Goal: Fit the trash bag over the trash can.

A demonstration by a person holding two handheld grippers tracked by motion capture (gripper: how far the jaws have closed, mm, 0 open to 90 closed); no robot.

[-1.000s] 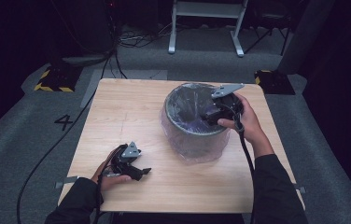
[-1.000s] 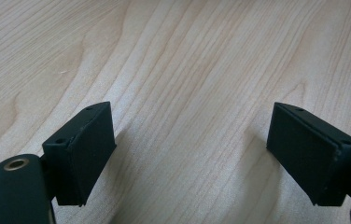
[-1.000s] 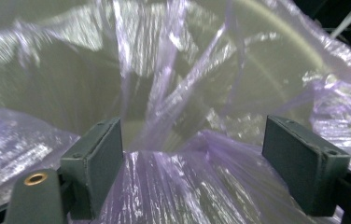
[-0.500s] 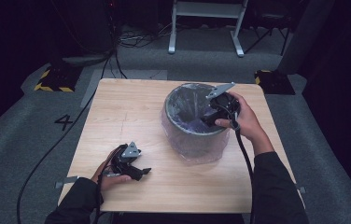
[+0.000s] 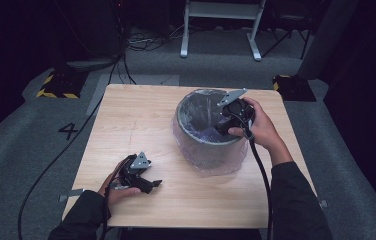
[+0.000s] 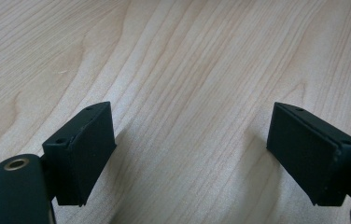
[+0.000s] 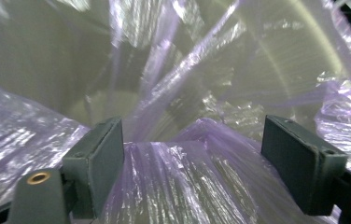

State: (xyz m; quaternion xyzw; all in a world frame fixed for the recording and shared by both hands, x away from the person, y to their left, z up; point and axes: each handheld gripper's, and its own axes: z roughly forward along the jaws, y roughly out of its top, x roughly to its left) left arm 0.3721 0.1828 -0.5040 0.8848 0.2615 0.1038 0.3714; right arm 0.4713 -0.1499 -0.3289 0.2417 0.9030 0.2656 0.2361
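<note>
A round grey bin [image 5: 203, 145] lined with a clear, purplish plastic bag [image 5: 215, 169] stands on the right half of the wooden table [image 5: 141, 115]. The bag's film spills over the rim and pools around the base. My right gripper [image 5: 223, 121] reaches over the bin's right rim and points inside. In the right gripper view its jaws [image 7: 192, 140] stand wide apart, with a ridge of bag film [image 7: 183, 182] between them and the pads not pressing on it. My left gripper [image 5: 151, 184] rests near the table's front left, open over bare wood [image 6: 190, 135].
The table's front edge lies just behind my left hand. On the grey floor, cables [image 5: 46, 170] run along the left. A yellow-and-black striped block [image 5: 56, 86] sits at the back left and white frame legs [image 5: 221, 30] stand behind the table.
My right gripper has edged slightly to the left over the bin's rim. The left gripper has stayed where it was.
</note>
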